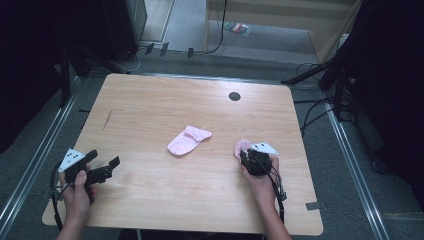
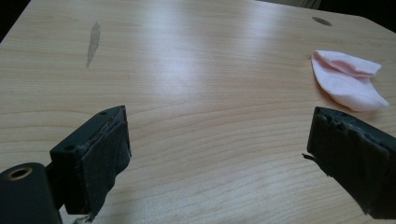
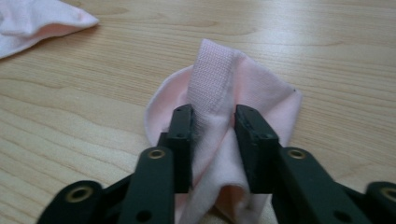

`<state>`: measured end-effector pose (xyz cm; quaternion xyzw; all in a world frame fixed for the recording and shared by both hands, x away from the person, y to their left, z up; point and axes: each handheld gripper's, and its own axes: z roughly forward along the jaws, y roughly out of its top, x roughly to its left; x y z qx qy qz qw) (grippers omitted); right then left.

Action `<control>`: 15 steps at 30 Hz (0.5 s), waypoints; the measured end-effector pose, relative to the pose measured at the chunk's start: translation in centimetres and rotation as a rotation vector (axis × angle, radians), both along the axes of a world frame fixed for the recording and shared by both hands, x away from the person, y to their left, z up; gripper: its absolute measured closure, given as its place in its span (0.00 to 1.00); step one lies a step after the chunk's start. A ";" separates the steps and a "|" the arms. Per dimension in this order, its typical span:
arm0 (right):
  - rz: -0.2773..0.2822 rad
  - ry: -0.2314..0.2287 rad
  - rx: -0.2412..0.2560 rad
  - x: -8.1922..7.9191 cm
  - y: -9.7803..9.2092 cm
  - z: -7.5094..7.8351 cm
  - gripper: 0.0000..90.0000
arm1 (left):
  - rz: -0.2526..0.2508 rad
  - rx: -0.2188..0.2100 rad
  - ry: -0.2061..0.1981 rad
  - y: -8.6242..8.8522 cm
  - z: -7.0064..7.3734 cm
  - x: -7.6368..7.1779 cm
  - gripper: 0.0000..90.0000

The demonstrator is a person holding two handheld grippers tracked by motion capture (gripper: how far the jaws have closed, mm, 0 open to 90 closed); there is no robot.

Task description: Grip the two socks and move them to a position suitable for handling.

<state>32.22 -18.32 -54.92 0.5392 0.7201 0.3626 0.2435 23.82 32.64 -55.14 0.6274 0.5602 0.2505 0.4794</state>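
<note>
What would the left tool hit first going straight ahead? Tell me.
Probably nothing soon. The left tool is open, low over the bare table. The loose pink sock lies off to one side of its line, so the way looks free, though depth is hard to judge.

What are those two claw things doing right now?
Left gripper: jaws wide open, holding nothing, above bare table.
Right gripper: jaws shut on a pink sock, pinching its folded fabric.
</note>
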 end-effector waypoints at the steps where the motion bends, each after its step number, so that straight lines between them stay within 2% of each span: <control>1: -0.001 0.004 0.008 0.0 -0.1 0.0 0.86 | -0.001 0.000 -0.001 0.0 0.0 0.0 0.07; 4: 0.010 0.001 0.025 -0.2 -0.5 0.0 0.90 | -0.009 0.005 -0.002 -0.1 0.0 -0.1 0.07; 7: 0.037 -0.035 0.048 -0.9 -0.9 0.3 0.91 | -0.009 0.014 -0.001 -0.2 0.0 0.0 0.07; 11: 0.037 -0.070 0.077 -1.7 -1.1 1.6 0.91 | -0.011 0.008 -0.001 -0.1 0.0 -0.1 0.07; 15: 0.079 -0.082 0.107 -2.8 -0.6 3.5 0.91 | -0.011 0.010 -0.003 -0.1 0.0 -0.1 0.07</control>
